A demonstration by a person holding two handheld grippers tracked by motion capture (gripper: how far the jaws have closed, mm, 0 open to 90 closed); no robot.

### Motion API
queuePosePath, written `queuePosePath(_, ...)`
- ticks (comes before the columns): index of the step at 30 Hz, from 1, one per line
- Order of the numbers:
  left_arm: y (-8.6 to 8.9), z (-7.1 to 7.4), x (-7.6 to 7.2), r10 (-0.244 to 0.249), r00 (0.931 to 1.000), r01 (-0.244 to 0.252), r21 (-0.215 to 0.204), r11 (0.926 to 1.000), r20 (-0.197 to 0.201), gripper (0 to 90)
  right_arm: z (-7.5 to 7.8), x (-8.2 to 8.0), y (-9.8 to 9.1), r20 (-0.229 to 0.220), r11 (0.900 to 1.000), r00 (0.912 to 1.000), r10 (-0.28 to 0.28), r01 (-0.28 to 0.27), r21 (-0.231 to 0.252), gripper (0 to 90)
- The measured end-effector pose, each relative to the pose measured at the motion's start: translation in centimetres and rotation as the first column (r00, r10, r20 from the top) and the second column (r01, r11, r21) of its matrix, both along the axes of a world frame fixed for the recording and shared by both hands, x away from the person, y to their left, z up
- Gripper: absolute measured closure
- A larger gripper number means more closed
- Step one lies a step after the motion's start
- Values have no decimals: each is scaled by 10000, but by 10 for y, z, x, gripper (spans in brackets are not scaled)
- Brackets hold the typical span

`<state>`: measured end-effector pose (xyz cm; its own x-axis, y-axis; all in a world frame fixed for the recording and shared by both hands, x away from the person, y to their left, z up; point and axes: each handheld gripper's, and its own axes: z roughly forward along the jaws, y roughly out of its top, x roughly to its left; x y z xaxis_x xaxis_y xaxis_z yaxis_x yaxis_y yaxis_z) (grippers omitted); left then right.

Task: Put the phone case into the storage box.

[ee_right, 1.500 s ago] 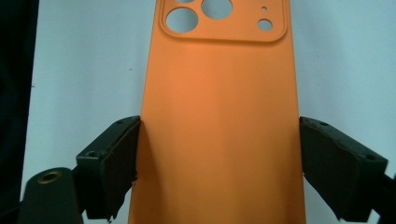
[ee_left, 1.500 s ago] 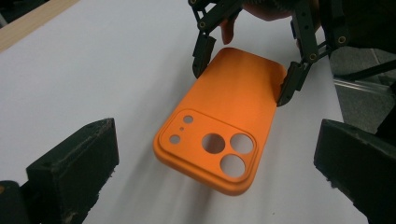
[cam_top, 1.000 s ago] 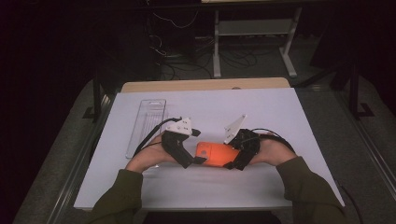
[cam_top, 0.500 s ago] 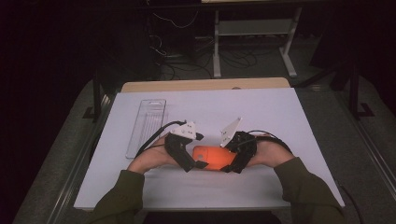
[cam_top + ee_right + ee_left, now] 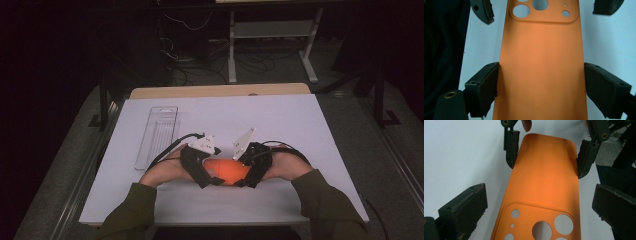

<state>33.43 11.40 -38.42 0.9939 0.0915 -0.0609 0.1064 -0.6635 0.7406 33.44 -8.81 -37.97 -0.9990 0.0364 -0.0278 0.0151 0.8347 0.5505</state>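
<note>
Orange phone case [image 5: 226, 169] lies on the white table sheet [image 5: 300, 130] near the person's edge, between the two grippers; in the high view its ends are hidden under them. Plain end sits between the jaws of the right gripper [image 5: 541, 82], whose pads press both long edges: grasping the case. Camera-cutout end points toward the left gripper [image 5: 537, 207], whose jaws stand clear of the case on both sides with white sheet showing in each gap: released.

In the left gripper view the case [image 5: 544, 190] is cut off at the bottom, across the lens holes. In the right gripper view the case runs off the frame top and bottom. No brand, label or writing readable on the case.

Clear plastic tray [image 5: 157, 136] lies well apart, left of the hands; contents hard to make out.
</note>
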Motion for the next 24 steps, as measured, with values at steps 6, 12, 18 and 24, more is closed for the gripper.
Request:
queuePosePath(6, -4, -3, -2, -145, 9999, 144, 207, 9997, 38, 0, 1, -3, 2, -125, 9999, 9999, -56, 55, -131, 148)
queuePosePath(12, -10, -5, -5, -353, 9993, 347, 473, 9983, 112, 0, 2, -3, 3, 5, 10000, 10000, 77, -76, -40, 148)
queuePosePath(18, -12, -8, -7, -461, 9989, 455, 645, 9969, 91, 0, 3, -4, 3, 50, 9999, 9999, 139, -139, -11, 148)
queuePosePath(24, -14, -10, -8, -523, 9986, 519, 871, 9949, 26, 0, 4, -4, 4, 69, 9998, 9998, 191, -191, 10, 148)
